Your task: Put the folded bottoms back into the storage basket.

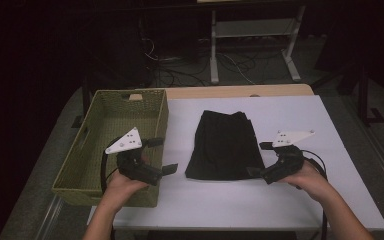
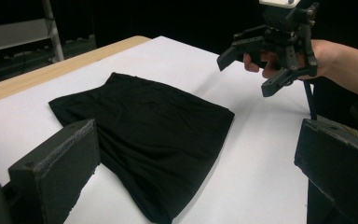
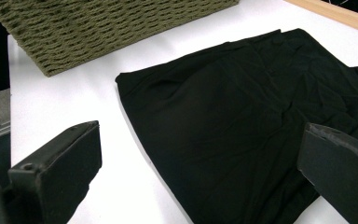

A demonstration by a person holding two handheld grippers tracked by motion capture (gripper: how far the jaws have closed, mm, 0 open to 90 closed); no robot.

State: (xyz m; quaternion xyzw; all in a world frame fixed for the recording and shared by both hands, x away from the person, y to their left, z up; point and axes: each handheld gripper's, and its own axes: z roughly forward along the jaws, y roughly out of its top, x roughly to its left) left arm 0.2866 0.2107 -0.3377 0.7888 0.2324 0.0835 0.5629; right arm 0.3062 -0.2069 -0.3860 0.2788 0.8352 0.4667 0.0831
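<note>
Folded black garment (image 1: 224,146) lies between left hand-held gripper (image 1: 162,155) and right hand-held gripper (image 1: 258,159).

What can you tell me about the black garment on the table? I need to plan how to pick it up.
The black garment is a folded piece of soft, matte black fabric with light creases, lying flat on the white table. It is narrower at the far end and wider toward the person, where its edge is straight. It sits right of the woven green basket without touching it. The left gripper and right gripper flank its near corners, both open; neither can be seen touching it.
</note>
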